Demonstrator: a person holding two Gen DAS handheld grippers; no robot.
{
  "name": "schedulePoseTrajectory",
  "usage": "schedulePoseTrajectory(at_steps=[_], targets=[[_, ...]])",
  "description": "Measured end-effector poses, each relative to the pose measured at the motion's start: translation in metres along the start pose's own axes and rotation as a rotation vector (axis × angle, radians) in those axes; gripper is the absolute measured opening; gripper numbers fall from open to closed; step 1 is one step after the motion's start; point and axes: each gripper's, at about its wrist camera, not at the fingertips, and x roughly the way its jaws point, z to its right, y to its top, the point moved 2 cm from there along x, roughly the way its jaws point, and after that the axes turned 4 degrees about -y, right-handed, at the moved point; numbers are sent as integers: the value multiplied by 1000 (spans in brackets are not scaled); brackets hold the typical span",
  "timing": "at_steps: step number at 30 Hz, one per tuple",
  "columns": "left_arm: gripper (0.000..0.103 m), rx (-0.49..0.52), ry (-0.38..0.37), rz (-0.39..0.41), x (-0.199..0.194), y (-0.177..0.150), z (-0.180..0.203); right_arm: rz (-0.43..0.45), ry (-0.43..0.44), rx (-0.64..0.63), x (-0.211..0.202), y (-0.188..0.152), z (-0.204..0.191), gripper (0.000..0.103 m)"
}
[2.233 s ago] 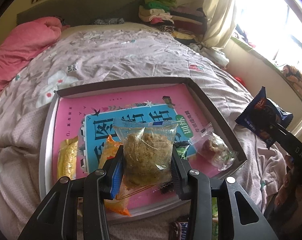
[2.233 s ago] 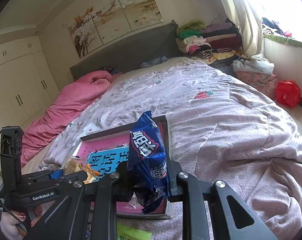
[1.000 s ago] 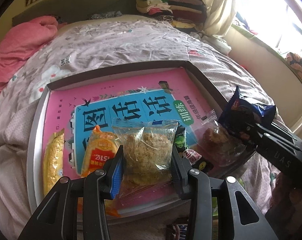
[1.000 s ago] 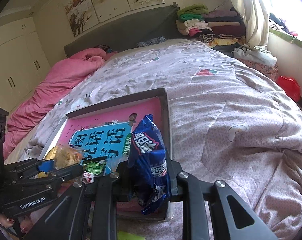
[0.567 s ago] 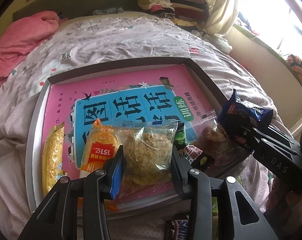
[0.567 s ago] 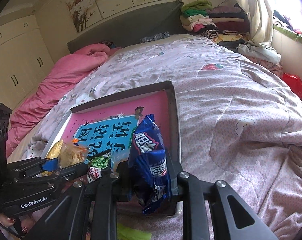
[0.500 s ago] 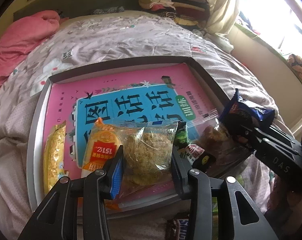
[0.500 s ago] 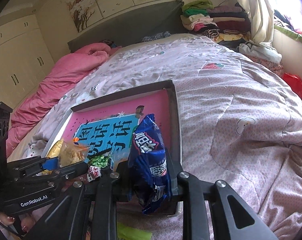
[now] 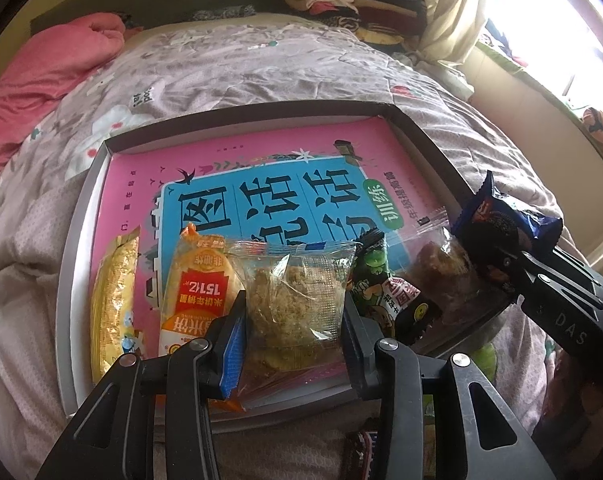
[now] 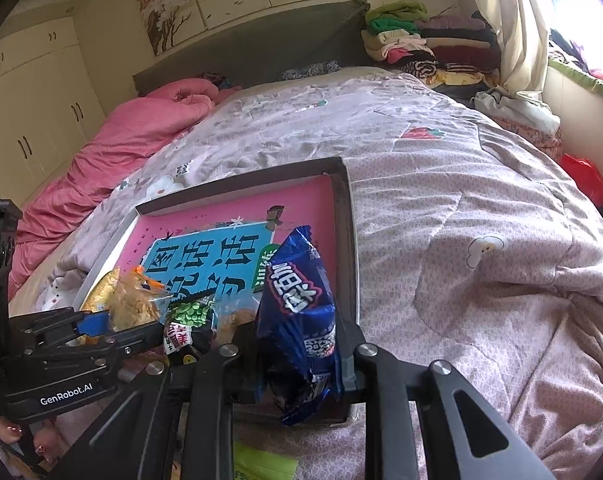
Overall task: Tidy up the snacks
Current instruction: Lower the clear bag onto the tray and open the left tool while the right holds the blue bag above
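Just ahead of both grippers sits the tray (image 9: 77,240) – a few snacks already in. Left gripper (image 9: 293,316) pinches a clear floss-cake packet (image 9: 297,292), right gripper (image 10: 301,344) clamps a blue packet (image 10: 297,300) – both not yet placed

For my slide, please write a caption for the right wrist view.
Right gripper holds a blue snack packet above the tray on the bed.

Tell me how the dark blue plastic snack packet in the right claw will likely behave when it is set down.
The dark blue plastic snack packet looks crinkled and puffy, so it is probably light and floppy. Its glossy film may slide on the pink book cover. Held upright in the right claw, it will likely flop flat.
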Motion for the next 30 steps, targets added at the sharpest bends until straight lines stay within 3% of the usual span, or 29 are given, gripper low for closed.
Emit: schedulePoseTrajectory(at_steps=[30], targets=[[45,-24,-21,17,-11,-2,-6,35,5,45,-13,6,9,33]])
